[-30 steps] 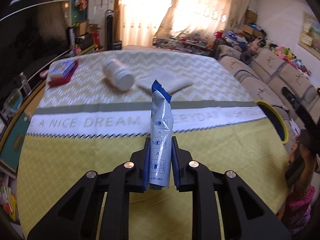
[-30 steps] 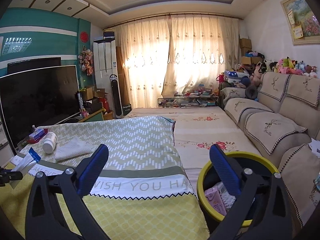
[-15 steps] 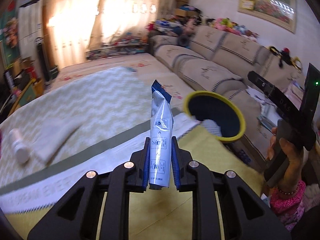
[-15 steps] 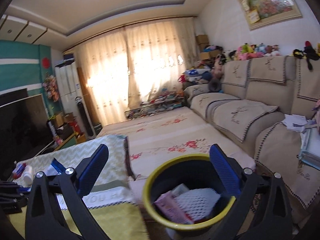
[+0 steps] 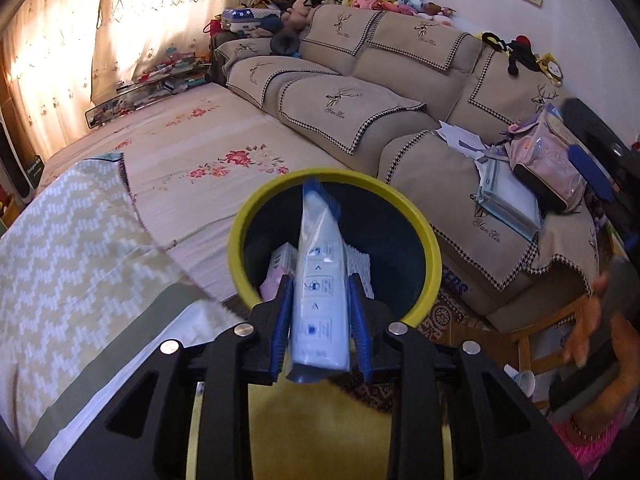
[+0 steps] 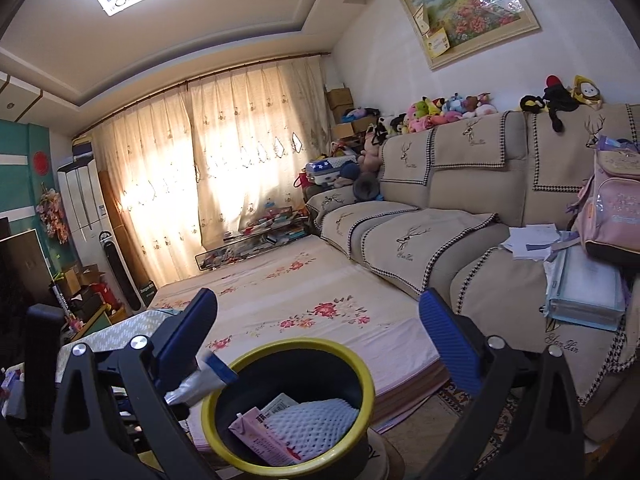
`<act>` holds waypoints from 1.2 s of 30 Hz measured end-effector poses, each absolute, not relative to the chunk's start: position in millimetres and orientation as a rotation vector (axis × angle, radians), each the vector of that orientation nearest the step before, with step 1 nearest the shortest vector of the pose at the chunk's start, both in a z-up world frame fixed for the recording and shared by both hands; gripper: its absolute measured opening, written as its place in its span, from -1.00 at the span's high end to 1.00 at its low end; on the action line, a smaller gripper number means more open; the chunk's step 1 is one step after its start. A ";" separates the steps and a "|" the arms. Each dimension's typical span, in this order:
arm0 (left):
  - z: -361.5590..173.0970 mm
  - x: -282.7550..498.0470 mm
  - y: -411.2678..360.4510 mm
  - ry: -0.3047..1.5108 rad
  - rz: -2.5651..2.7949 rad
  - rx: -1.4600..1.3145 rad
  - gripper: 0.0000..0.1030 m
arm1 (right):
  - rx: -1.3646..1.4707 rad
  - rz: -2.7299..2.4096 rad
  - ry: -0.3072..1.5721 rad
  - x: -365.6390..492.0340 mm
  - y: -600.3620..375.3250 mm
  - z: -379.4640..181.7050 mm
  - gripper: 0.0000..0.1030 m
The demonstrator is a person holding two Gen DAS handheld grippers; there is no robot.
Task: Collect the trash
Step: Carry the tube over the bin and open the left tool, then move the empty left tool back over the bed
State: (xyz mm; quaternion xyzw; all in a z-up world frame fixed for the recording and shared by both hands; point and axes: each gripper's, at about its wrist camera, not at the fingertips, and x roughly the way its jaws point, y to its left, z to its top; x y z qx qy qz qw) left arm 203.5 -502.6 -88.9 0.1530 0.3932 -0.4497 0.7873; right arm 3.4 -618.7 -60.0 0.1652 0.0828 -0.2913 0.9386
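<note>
Nearest to us, the left gripper (image 5: 320, 320) has its jaws parted a little: they have just been opening, and in the left wrist view a sliver of space shows on either side of the toothpaste tube (image 5: 320, 288) that stands between the blue pads, so we judge the pads no longer press on it. A second ago the same tube was clamped tight and stood over the yellow bedspread. Now it hangs over the mouth of the yellow-rimmed bin (image 5: 434, 256), its crimped blue end pointing toward the bin's far rim.

For the task this reads as the moment of release: the tube is over the bin and free to slip down, though we cannot tell whether it has started to fall.

Inside the bin, below the tube, lie a pink carton (image 6: 260, 436) and a white foam net (image 6: 316, 412).

The right gripper (image 6: 316, 344) is wide open and empty, hovering near the bin on the side away from the left gripper. In its view the tube's blue end (image 6: 220, 372) reaches just over the bin's near rim.

Beyond the bin lies the flowered mattress (image 5: 208, 152), and beside it the sofa (image 5: 360, 100).
</note>
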 end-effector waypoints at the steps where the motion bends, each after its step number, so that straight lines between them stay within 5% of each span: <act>1: -90.7 208.5 -511.5 0.842 -0.975 0.324 0.28 | 0.340 -0.597 0.169 3.5 -620.9 -59.7 -0.87; 3: -95.4 218.3 -520.3 0.822 -0.963 0.312 -0.25 | 0.346 -0.594 0.174 3.5 -622.5 -60.7 -0.87; 10: -69.5 213.6 -461.0 0.728 -0.913 0.202 -0.27 | 0.340 -0.535 0.217 23.4 -609.5 -66.0 -0.87; 20: -35.3 167.5 -262.2 0.600 -0.620 0.068 -0.59 | 0.297 -0.269 0.348 86.6 -538.5 -67.8 -0.87; 36: -44.0 108.3 -37.4 0.595 -0.200 -0.078 -0.67 | 0.044 0.306 0.568 216.3 -292.1 -63.3 -0.87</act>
